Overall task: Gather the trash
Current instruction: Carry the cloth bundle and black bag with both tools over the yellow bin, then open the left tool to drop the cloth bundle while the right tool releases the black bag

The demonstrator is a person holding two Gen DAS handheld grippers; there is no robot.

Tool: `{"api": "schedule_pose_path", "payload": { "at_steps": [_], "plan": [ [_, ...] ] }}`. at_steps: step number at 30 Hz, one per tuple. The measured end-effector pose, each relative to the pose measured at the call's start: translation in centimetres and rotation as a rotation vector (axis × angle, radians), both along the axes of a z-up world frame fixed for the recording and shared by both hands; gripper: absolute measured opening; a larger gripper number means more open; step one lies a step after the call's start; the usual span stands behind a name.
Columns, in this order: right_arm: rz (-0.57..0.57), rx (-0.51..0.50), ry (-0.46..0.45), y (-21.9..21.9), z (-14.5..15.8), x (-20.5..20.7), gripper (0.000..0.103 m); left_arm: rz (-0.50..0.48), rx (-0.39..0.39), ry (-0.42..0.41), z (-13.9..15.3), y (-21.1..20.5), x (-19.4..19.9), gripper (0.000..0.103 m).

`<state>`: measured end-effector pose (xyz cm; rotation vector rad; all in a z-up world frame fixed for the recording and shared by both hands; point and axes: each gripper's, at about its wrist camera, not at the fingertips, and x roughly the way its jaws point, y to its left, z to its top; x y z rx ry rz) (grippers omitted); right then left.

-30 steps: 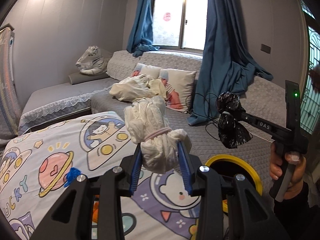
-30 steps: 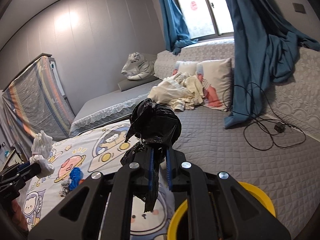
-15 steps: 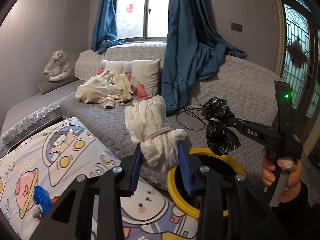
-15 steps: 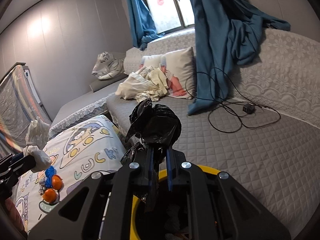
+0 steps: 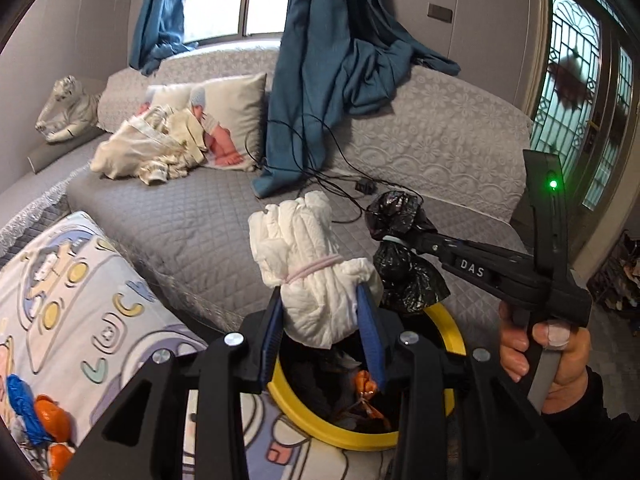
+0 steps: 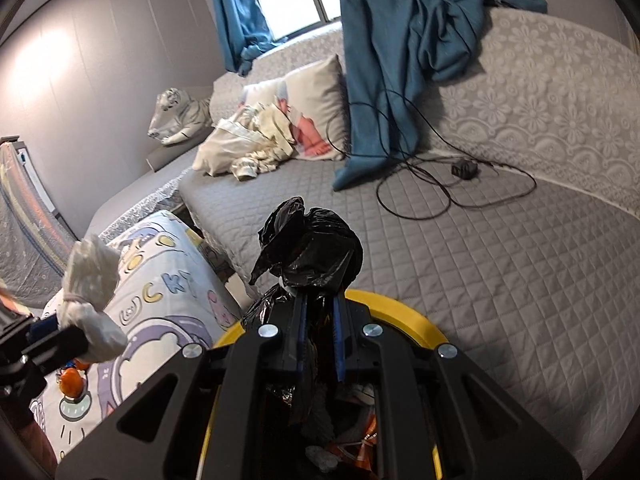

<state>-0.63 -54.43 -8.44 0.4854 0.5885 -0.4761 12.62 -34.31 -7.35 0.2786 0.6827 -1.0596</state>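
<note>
My left gripper (image 5: pixel 320 308) is shut on a rolled white diaper (image 5: pixel 308 256) bound with a pink band, held just above the yellow-rimmed bin (image 5: pixel 448 320). My right gripper (image 6: pixel 320 308) is shut on a knotted black trash bag (image 6: pixel 312 248), also over the yellow-rimmed bin (image 6: pixel 400 308). In the left wrist view the right gripper (image 5: pixel 394 240) with the black trash bag (image 5: pixel 400 264) comes in from the right, held by a hand (image 5: pixel 548 352). The right wrist view shows the white diaper (image 6: pixel 90 292) at the far left. Orange and dark scraps lie inside the bin.
A cartoon-print blanket (image 5: pixel 80 312) lies left of the bin, with blue and orange scraps (image 5: pixel 36 412) on it. Behind is a grey quilted sofa (image 5: pixel 200 216) with cables (image 6: pixel 440 184), pillows, crumpled cloth (image 5: pixel 148 152), a blue curtain (image 5: pixel 336 80) and a plush tiger (image 5: pixel 64 108).
Both grippers have swung right and down from over the blanket to above the yellow bin, each keeping its load. The bin's inside has come into view.
</note>
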Motion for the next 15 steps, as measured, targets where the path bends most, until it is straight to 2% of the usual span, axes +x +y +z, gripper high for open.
{"api": "schedule_pose_path", "payload": {
  "at_steps": [6,12,14,15],
  "plan": [
    [-0.020,0.037,0.040,-1.0,-2.0,0.0,0.010,-0.018,0.031,0.085,-3.0,-2.5,0.6,0.034],
    [-0.031,0.060,0.065,-1.7,-3.2,0.0,0.011,-0.032,0.060,0.127,-4.9,-3.9,0.8,0.035],
    [-0.039,0.063,0.072,-1.8,-3.5,0.0,0.011,-0.033,0.062,0.140,-5.2,-4.0,0.8,0.037],
    [-0.040,0.066,0.072,-1.9,-3.6,0.0,0.011,-0.031,0.063,0.144,-5.4,-4.0,0.8,0.041]
  ]
}}
